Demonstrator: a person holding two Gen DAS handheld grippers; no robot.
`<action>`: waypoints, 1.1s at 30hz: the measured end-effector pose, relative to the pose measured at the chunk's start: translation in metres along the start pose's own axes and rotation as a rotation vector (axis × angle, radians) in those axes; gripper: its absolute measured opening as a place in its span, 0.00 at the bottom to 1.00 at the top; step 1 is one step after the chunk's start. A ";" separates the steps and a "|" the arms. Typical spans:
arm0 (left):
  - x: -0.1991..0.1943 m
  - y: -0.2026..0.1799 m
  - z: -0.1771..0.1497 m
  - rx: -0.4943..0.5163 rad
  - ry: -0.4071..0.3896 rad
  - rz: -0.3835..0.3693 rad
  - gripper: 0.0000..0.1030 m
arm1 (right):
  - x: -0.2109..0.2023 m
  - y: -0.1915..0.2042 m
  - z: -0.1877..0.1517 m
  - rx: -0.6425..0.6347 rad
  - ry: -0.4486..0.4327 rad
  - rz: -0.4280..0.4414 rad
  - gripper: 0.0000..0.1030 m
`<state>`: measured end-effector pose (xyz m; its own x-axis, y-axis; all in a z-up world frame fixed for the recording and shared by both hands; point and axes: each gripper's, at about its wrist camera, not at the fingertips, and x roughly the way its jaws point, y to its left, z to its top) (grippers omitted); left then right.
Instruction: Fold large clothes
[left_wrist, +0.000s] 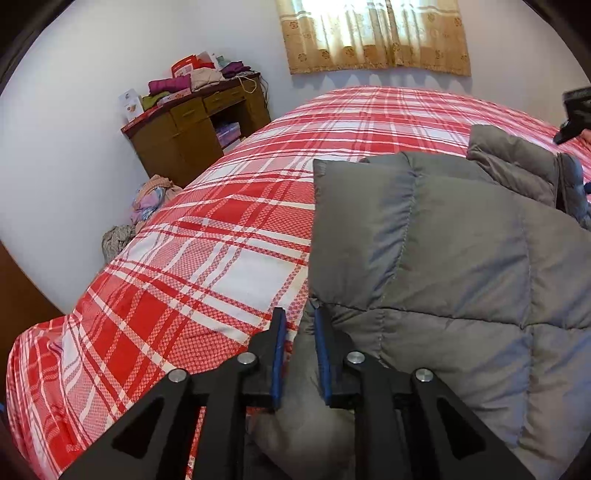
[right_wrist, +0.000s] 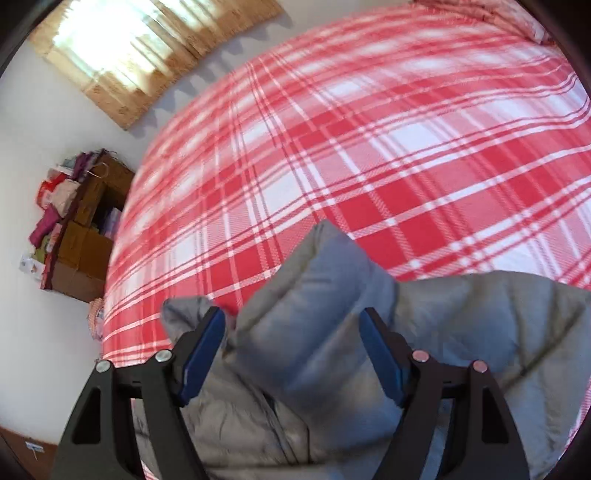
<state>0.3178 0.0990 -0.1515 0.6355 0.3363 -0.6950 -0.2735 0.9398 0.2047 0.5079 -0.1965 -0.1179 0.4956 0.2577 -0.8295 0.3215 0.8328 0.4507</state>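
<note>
Half the grey jacket (left_wrist: 461, 258) cropped

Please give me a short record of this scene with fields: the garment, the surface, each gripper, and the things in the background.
garment: grey puffer jacket, partly folded, lying on the bed
surface: bed with red and white plaid sheet
left gripper: jaws slightly apart at the jacket's edge, fabric between them, not pinched
right gripper: jaws wide open around a raised fold of the jacket
background: wooden desk with piled clothes, curtain

Blk gripper (left_wrist: 299, 314), blue pads (left_wrist: 322, 354), silver screws
</note>
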 end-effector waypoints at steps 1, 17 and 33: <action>0.000 0.001 0.000 -0.007 0.000 0.000 0.20 | 0.005 0.001 0.000 -0.012 0.015 0.000 0.76; 0.003 0.011 -0.001 -0.065 0.008 -0.017 0.35 | -0.032 -0.089 -0.074 -0.087 0.027 -0.073 0.05; -0.079 -0.021 0.104 -0.028 -0.152 -0.366 0.78 | -0.040 -0.099 -0.111 -0.240 -0.242 -0.007 0.05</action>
<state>0.3483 0.0593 -0.0294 0.7937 -0.0133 -0.6081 -0.0273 0.9980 -0.0575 0.3667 -0.2345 -0.1654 0.6805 0.1520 -0.7168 0.1404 0.9331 0.3311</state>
